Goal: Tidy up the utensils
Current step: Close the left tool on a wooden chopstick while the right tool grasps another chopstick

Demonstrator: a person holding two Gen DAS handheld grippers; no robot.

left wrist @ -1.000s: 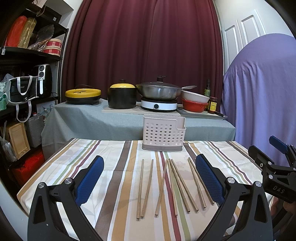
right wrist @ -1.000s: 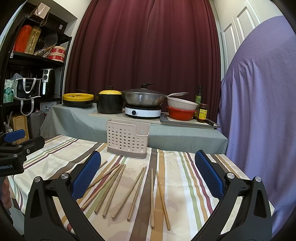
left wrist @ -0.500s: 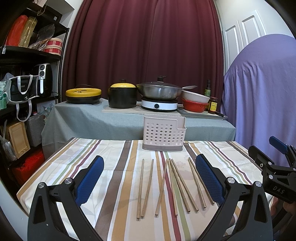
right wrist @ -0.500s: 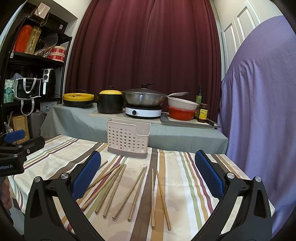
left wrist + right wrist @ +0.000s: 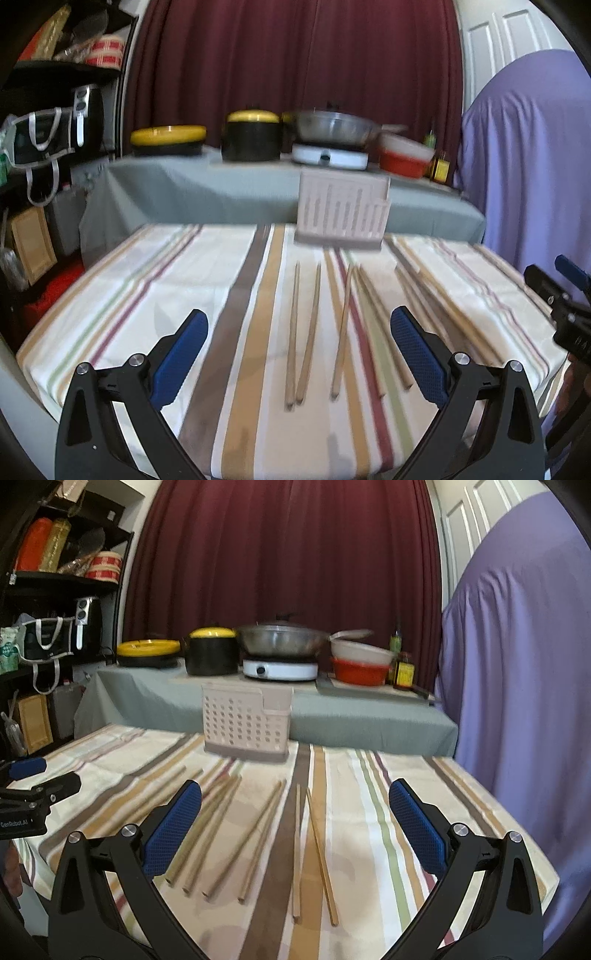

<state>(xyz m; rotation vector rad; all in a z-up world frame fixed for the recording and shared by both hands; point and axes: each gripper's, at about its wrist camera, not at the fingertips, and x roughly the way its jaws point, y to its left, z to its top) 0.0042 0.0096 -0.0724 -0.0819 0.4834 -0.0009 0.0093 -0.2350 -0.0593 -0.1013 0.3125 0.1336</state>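
- Left claw (image 5: 299, 354): spread wide, nothing between the blue pads (image 5: 181, 350), poised low over the near edge of the bench (image 5: 147, 295).
- Right claw (image 5: 295, 827): likewise spread and holding nothing, blue pads (image 5: 417, 827) flanking the right-hand chopsticks.
- Directly ahead of the left claw: a pair of wooden chopsticks (image 5: 303, 332) lying flat on the striped tablecloth (image 5: 258, 406), near ends almost touching, far ends splayed; more sticks just to the right, some overlapping.
- Directly ahead of the right claw: another pair (image 5: 310, 853) lying apart from a fan of further chopsticks (image 5: 221, 834) to the left.
- Farther out: perforated pale utensil holder (image 5: 245, 722) standing upright at the far side of the bench, with nothing visibly in it; all chopsticks well short of it.
- Beyond: a second covered bench with a yellow-lidded black pot (image 5: 211, 651), a wok on a white hotplate (image 5: 280, 670) and red and white bowls (image 5: 360, 664); purple drape (image 5: 517, 664) at right.
- Step in hand, judged: approach, before any pick; no chopstick lifted yet.
- Next move, judged: lowering one claw until the pads straddle a stick or pair, closing squarely, then lifting.
- Caution: thin, flat-lying sticks likely to roll or slip; overlapping ones apt to be dragged along.
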